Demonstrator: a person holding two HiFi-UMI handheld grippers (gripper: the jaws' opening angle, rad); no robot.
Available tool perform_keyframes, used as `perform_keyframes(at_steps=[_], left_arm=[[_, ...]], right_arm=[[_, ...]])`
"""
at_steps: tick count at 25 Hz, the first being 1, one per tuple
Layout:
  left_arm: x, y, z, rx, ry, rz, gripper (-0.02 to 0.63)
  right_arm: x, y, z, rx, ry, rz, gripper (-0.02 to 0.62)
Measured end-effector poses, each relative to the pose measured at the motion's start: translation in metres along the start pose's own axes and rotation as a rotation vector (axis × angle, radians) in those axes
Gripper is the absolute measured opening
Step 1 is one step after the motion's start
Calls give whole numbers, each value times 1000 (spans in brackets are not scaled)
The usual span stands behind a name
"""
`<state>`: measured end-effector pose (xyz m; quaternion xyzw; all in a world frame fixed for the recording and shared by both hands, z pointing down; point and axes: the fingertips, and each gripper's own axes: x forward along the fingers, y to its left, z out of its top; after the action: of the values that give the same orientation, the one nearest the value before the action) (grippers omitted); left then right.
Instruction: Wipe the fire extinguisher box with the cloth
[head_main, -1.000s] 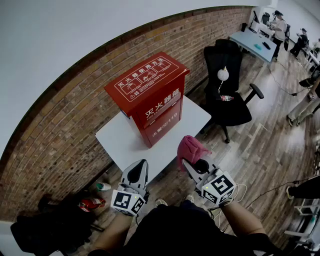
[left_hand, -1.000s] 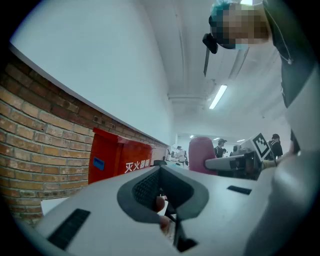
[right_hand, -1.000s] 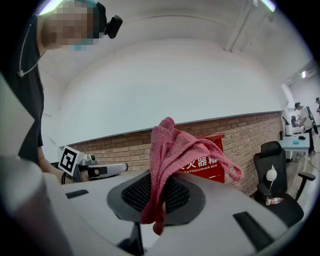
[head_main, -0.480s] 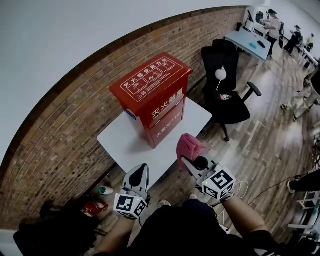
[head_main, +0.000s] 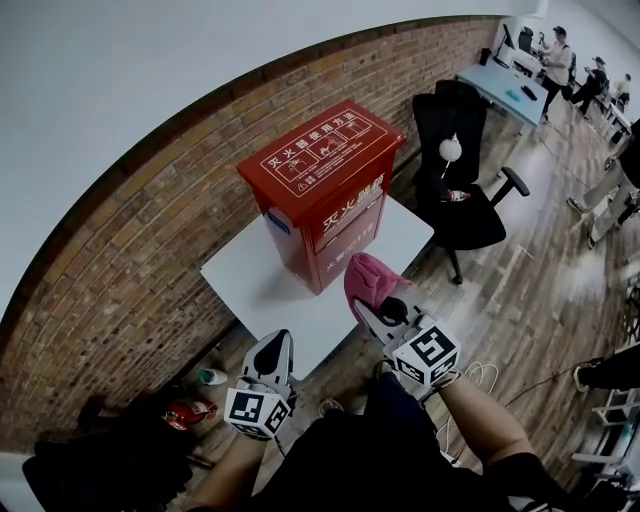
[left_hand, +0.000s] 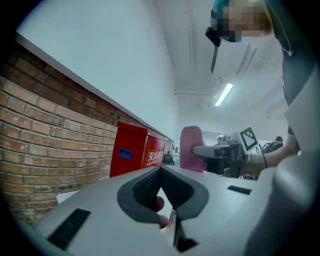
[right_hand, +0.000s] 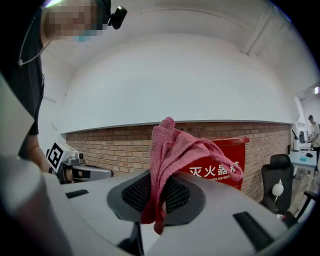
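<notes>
The red fire extinguisher box (head_main: 322, 190) stands upright on a small white table (head_main: 255, 290) against the brick wall; it also shows as the red box (left_hand: 135, 152) and the red box (right_hand: 227, 165) in the gripper views. My right gripper (head_main: 378, 297) is shut on a pink cloth (head_main: 368, 280), held just in front of the box's lower front face, apart from it. The cloth (right_hand: 172, 155) hangs bunched between the jaws. My left gripper (head_main: 272, 352) is shut with nothing in it, low at the table's near edge.
A black office chair (head_main: 462, 190) stands right of the table. Bottles and a dark bag (head_main: 110, 450) lie on the floor at the left. Desks and people are far back right (head_main: 560, 60). The brick wall (head_main: 130, 250) runs behind the table.
My right gripper with the cloth has risen and moved closer to the box's front. The head view has shifted a little, and the left gripper has stayed low.
</notes>
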<state>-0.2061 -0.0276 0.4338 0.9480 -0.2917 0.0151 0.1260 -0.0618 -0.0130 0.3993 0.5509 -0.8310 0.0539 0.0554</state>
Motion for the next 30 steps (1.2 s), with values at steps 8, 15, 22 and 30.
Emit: perform_keyframes(at_steps=[8, 15, 22, 30], left_arm=[[-1, 20, -1, -13, -19, 146, 17], [1, 24, -3, -26, -27, 272, 17], [8, 23, -9, -37, -30, 375, 17], [10, 18, -20, -69, -49, 482, 17]], right_arm=[[45, -13, 3, -68, -18, 117, 60], [76, -26, -2, -106, -77, 213, 60], [109, -32, -14, -185, -48, 289, 60], [140, -39, -26, -181, -31, 365, 60]])
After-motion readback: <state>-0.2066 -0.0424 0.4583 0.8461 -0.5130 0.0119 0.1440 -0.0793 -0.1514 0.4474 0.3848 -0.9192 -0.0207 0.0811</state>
